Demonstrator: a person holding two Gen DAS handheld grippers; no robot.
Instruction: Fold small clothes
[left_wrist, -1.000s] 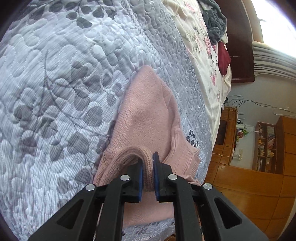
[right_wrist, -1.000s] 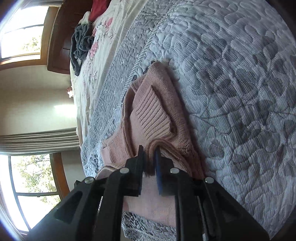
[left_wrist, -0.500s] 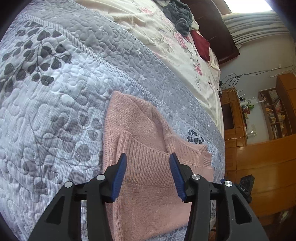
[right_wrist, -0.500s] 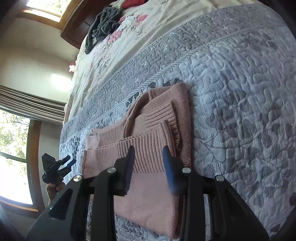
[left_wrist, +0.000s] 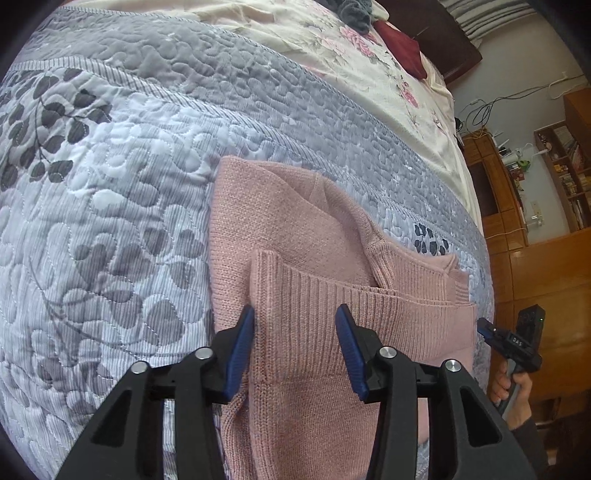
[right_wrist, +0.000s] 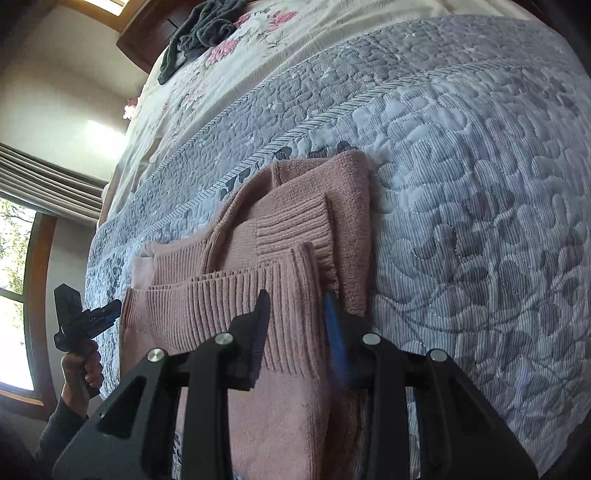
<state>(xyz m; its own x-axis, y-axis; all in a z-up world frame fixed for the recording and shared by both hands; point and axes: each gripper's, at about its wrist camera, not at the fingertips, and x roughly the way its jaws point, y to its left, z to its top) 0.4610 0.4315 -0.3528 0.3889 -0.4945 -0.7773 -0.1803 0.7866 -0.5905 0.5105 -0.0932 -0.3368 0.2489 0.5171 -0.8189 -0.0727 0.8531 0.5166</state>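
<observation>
Left wrist view, pink knit sweater (left_wrist: 295, 236) folded, ribbed hem (left_wrist: 351, 306) uppermost

One second earlier, both grippers were clamped on the ribbed hem of the pink sweater (left_wrist: 295, 229); the left gripper (left_wrist: 294, 345) and the right gripper (right_wrist: 297, 328) now stand with jaws spread and nothing between them. The hem, previously lifted in a loop, now lies flat across the folded sweater on the quilt (left_wrist: 110, 177). Both grippers have drawn back from it.
</observation>
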